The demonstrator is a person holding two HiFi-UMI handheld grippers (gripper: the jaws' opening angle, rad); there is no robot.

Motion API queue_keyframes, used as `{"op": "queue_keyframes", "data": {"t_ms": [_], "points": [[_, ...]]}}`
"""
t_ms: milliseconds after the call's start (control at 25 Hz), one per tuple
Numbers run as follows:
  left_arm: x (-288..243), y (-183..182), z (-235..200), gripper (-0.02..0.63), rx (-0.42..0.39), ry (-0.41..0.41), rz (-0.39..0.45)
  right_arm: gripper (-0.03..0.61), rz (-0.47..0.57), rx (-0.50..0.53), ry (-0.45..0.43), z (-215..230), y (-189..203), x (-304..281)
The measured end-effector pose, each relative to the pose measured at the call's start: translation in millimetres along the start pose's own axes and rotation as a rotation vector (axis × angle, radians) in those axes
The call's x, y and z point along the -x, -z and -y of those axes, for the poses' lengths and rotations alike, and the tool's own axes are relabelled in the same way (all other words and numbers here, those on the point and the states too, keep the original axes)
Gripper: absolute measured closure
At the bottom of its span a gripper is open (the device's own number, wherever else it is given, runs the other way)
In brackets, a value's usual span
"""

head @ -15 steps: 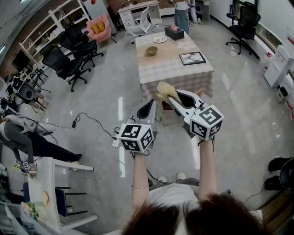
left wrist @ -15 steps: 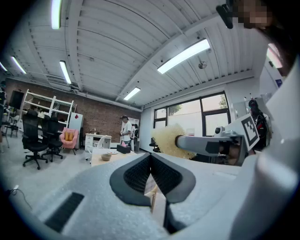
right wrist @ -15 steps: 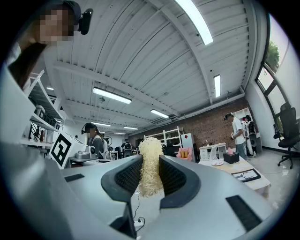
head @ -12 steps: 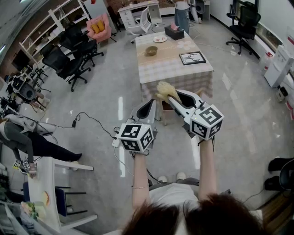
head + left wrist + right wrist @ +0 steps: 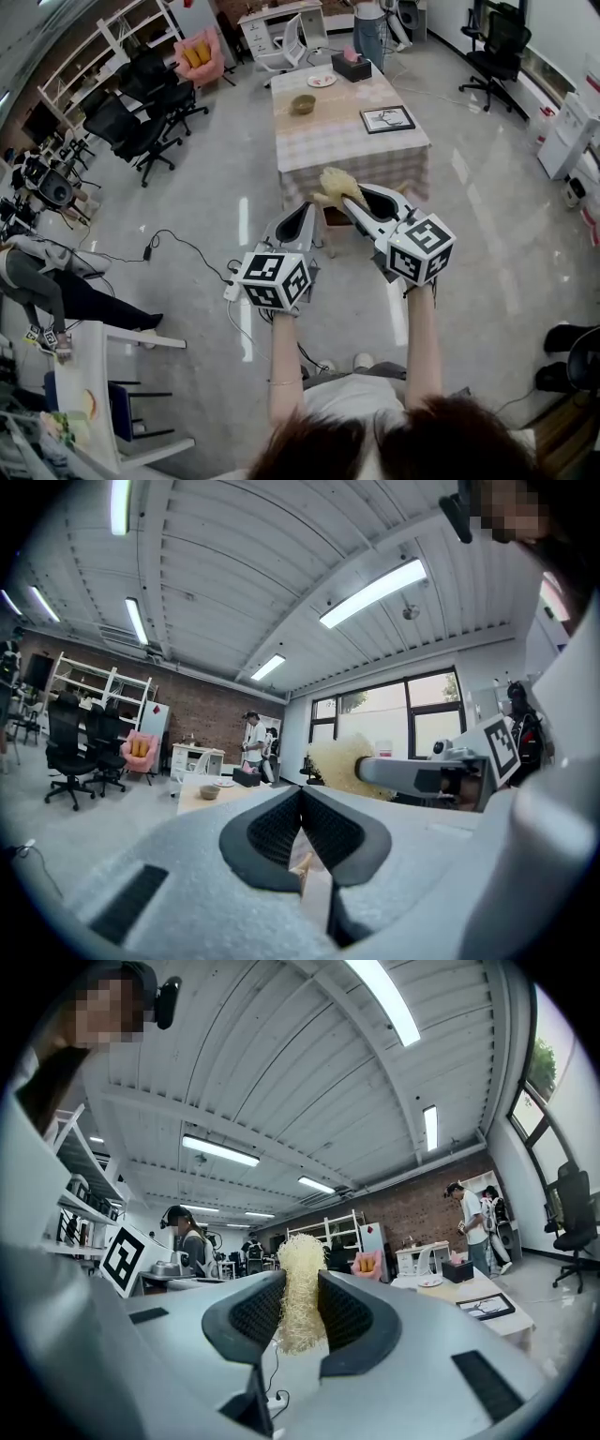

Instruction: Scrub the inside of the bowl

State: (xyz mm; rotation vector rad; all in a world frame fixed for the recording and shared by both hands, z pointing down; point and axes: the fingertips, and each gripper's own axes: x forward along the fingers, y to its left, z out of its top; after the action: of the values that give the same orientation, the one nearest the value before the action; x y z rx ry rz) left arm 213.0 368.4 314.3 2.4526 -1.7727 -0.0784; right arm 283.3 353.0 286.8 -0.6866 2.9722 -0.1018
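Observation:
A small brown bowl [image 5: 302, 104] stands on a table with a checked cloth [image 5: 347, 141], some way ahead of me across the floor; the left gripper view also shows the bowl [image 5: 210, 792]. Both grippers are raised in front of the person, well short of the table. My right gripper [image 5: 345, 200] is shut on a straw-coloured fibrous scrubber [image 5: 332, 184], which sticks up between its pads [image 5: 267, 1309] as a scrubber tuft [image 5: 300, 1260]. My left gripper [image 5: 301, 214] is beside it, jaws shut with nothing between them [image 5: 301, 796].
On the table lie a framed picture [image 5: 387, 118], a plate [image 5: 321, 81] and a dark tissue box [image 5: 349, 66]. Office chairs [image 5: 131, 131] stand to the left. A cable and power strip [image 5: 230, 291] lie on the floor. A person [image 5: 370, 23] stands beyond the table.
The table sits slightly higher and further left in the head view. Both grippers hold the same pose, the scrubber still in the right one.

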Motion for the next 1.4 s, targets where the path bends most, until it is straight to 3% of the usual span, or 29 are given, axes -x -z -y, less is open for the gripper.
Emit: {"op": "queue_keyframes", "data": {"t_ms": [320, 720, 1400], "points": [[-1.7, 12.7, 4.1, 0.603, 0.009, -0.027, -0.017, 0.479, -0.007, -0.033, 0.019, 15.4, 11.0, 5.2], [-22.1, 16.6, -7.7, 0.603, 0.021, -0.070, -0.037, 0.479, -0.029, -0.053, -0.029, 35.3, 20.2, -8.1], [-74.7, 10.6, -107.4, 0.603, 0.030, -0.027, -0.061, 0.479, -0.030, -0.088, 0.023, 78.1, 30.3, -111.1]]}}
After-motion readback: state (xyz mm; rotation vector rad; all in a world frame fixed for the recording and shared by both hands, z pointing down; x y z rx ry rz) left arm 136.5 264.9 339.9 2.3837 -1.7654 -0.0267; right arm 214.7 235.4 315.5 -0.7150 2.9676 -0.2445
